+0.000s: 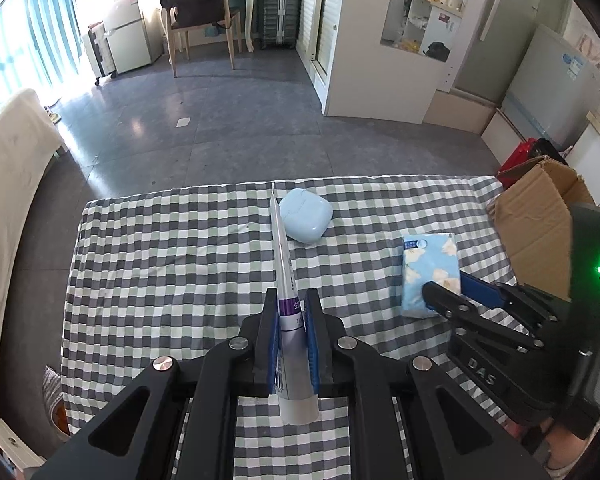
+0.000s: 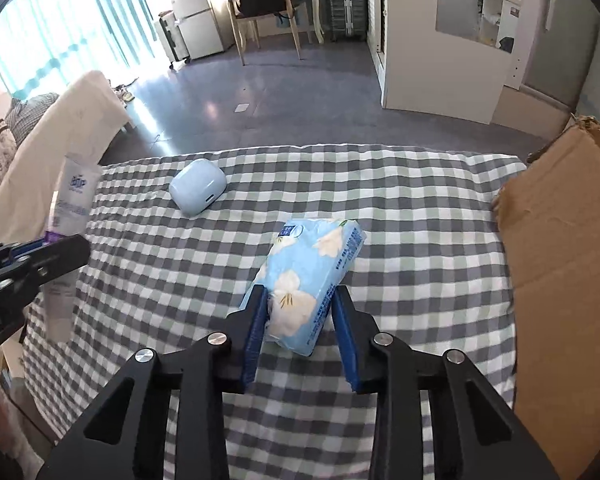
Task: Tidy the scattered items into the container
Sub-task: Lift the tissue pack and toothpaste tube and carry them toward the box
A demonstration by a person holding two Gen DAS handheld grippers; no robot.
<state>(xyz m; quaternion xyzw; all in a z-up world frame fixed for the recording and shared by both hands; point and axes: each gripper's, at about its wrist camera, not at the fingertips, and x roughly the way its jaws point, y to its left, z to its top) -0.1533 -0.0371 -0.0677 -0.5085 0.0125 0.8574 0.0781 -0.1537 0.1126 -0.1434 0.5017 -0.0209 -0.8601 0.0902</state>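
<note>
A checked cloth (image 1: 160, 264) bears a blue earbud case (image 1: 306, 216).

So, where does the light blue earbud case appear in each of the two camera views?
Left wrist view: the earbud case lies upper centre on the checked cloth, just right of the tip of the tube held in the left gripper.
Right wrist view: the earbud case lies upper left, beyond the tissue pack.
Shared landmark: the cardboard box at the right edge.
</note>
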